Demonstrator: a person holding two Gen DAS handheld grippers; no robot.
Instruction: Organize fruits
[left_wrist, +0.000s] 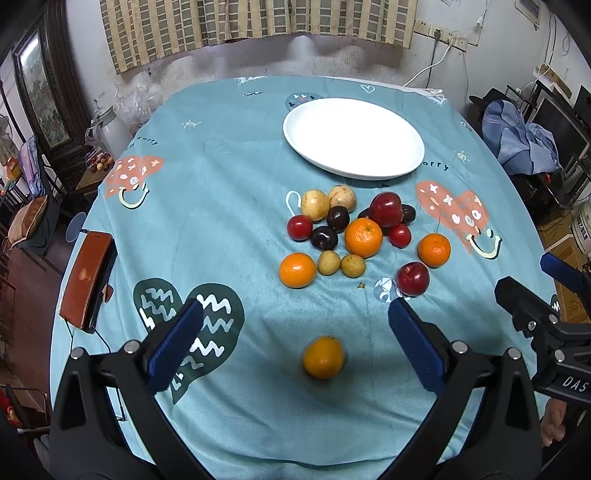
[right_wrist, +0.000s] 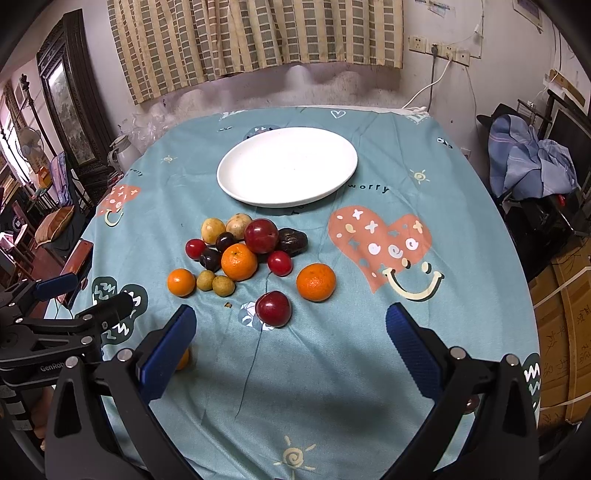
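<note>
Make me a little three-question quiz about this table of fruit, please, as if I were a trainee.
1. True or false: the white plate already holds fruit.
2. Multiple choice: which fruit lies alone, nearest the left gripper? A) a red plum B) an orange-yellow fruit C) a dark cherry
3. Fill in: the jaws of the right gripper stand ____.

Key:
1. False; it is bare, and all the fruit lies on the tablecloth.
2. B; the orange-yellow fruit sits apart from the pile, between the left gripper's fingers in the left wrist view.
3. Open, holding nothing.
</note>
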